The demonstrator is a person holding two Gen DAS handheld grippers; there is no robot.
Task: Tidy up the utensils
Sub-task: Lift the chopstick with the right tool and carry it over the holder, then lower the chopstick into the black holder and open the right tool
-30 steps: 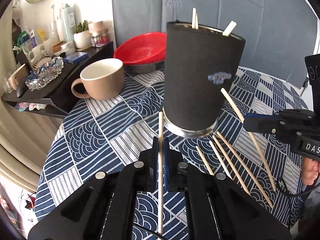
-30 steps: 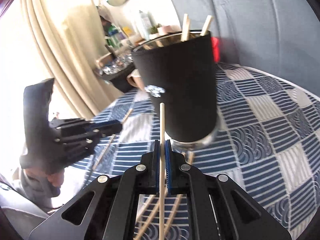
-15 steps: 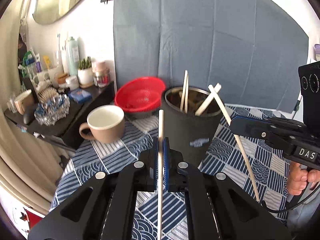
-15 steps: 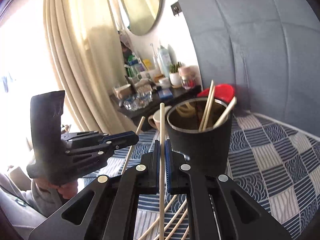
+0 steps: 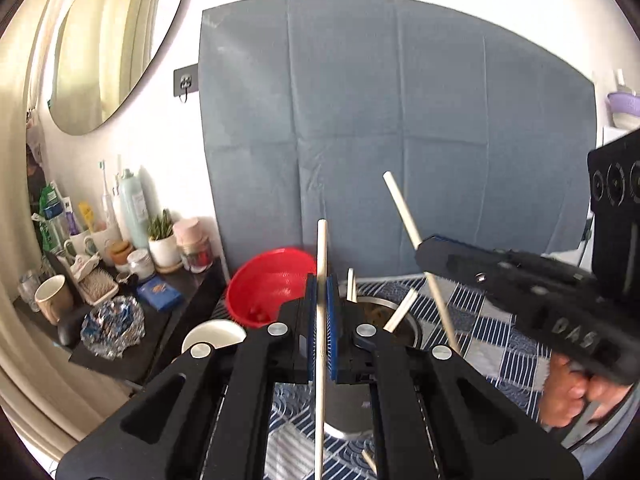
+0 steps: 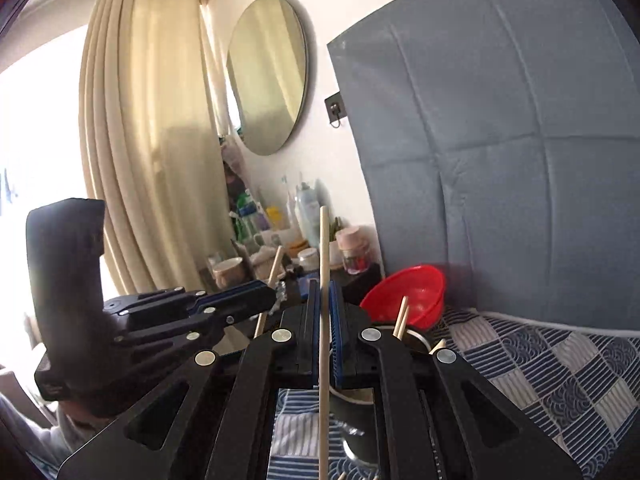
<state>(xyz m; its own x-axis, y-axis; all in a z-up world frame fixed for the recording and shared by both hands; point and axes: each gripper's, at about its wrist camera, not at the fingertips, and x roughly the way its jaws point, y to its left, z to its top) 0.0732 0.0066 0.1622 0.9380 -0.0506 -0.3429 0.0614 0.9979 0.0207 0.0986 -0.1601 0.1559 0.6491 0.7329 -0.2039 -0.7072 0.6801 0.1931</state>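
My left gripper [image 5: 321,284] is shut on a pale wooden chopstick [image 5: 321,248] that stands upright between its blue pads. My right gripper [image 6: 324,292] is likewise shut on a second chopstick [image 6: 324,240]. Both are raised above the black-sleeved metal cup [image 5: 404,326], which holds several chopsticks [image 5: 398,314]; the cup [image 6: 416,338] sits just beyond and below each set of fingers. In the left wrist view the right gripper [image 5: 426,248] comes in from the right, its chopstick [image 5: 404,212] slanting up-left. In the right wrist view the left gripper [image 6: 272,294] is at left.
A red colander [image 5: 272,288] and a beige mug [image 5: 212,334] stand behind the cup on the blue patterned tablecloth [image 6: 560,364]. A dark side shelf [image 5: 120,320] at left carries bottles, jars and a plant. A grey-blue backdrop [image 5: 400,140] hangs behind. A hand [image 5: 572,392] grips the right tool.
Both grippers have risen from near table level to above the cup's rim and tilted toward level, each still clamping its chopstick. The loose chopsticks on the cloth have dropped out of view.
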